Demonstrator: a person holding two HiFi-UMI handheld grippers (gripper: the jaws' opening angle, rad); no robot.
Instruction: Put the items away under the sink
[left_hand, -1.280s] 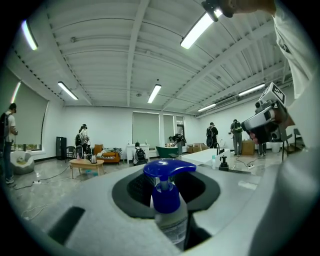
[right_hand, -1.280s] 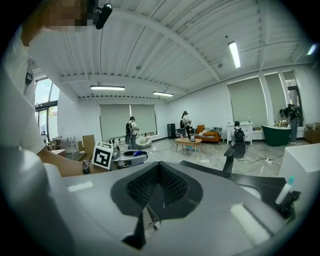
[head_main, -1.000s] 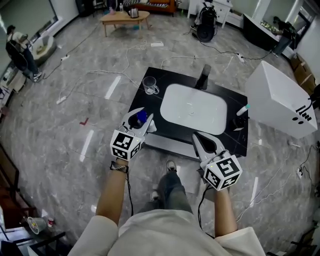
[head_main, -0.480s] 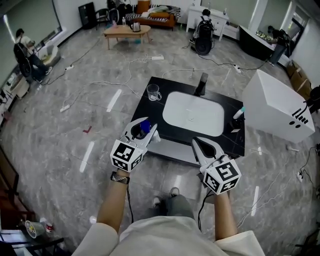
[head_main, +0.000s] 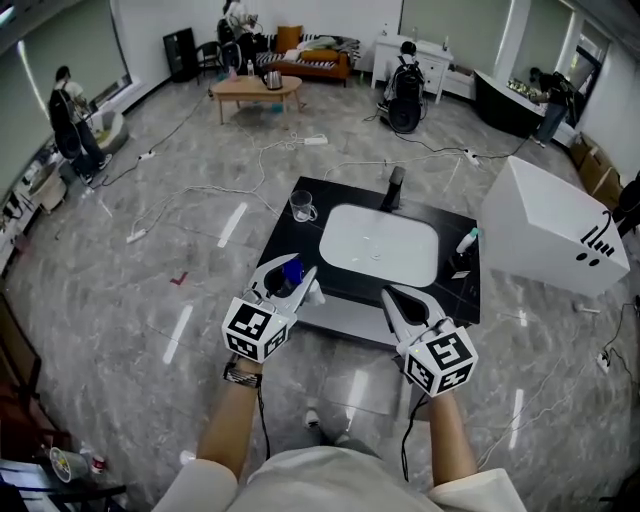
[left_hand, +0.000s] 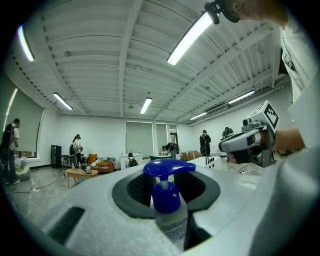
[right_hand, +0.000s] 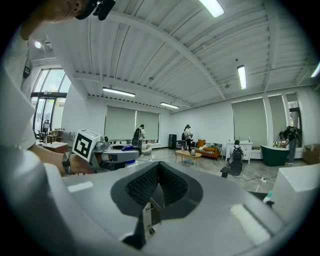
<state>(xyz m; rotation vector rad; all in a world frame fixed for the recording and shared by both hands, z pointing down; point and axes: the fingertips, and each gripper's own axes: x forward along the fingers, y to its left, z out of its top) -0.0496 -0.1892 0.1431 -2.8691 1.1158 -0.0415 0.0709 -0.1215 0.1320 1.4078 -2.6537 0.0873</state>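
Observation:
A clear pump bottle with a blue head stands upright between the jaws of my left gripper, which is shut on it. In the left gripper view the bottle fills the gap between the dark pads. Held beside it at the same height, my right gripper has its jaws shut with nothing in them; its pads meet in the right gripper view. Both hang in front of the black sink counter with its white basin. The space under the sink is hidden.
On the counter stand a glass mug, a dark faucet and a holder with a toothbrush. A large white box sits right of it. Cables trail over the grey floor, and people are at the room's far end.
The head view has drawn back and tilted up, so the sink counter looks smaller and farther. Both grippers keep their height and grip; the bottle stays in the left one.

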